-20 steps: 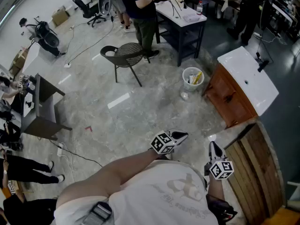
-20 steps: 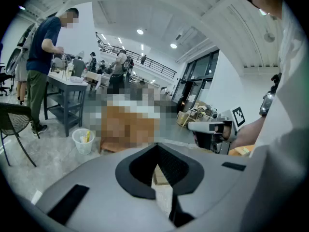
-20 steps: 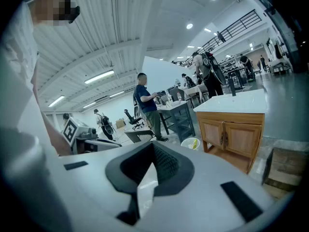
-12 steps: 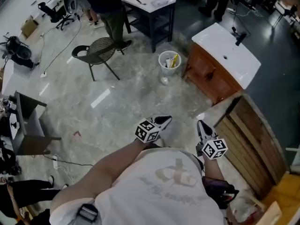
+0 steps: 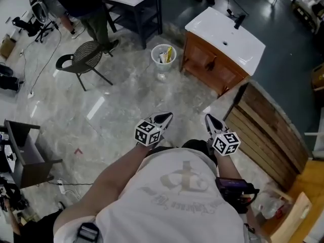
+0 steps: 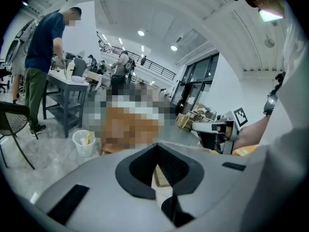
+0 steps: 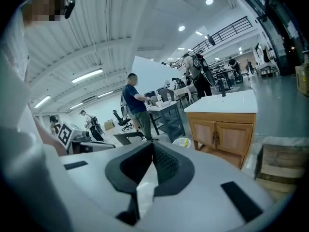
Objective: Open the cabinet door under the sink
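1. Sink cabinet (image 5: pixel 208 67) stands in upper right of head view, under white sink (image 5: pixel 226 33); well apart from both grippers.
2. Left gripper (image 5: pixel 163 119) and right gripper (image 5: pixel 211 122): jaws closed together, nothing between them; low centre of frame.
3. Two wooden cabinet doors (image 7: pixel 236 138) shut, right of centre in right gripper view; small dark handles (image 7: pixel 215 138) side by side at middle seam.
4. Judged stiff, rigid panel with a light hinged swing. Best hold: pinch one handle, pull outward in an arc; a shallow grip could slip.
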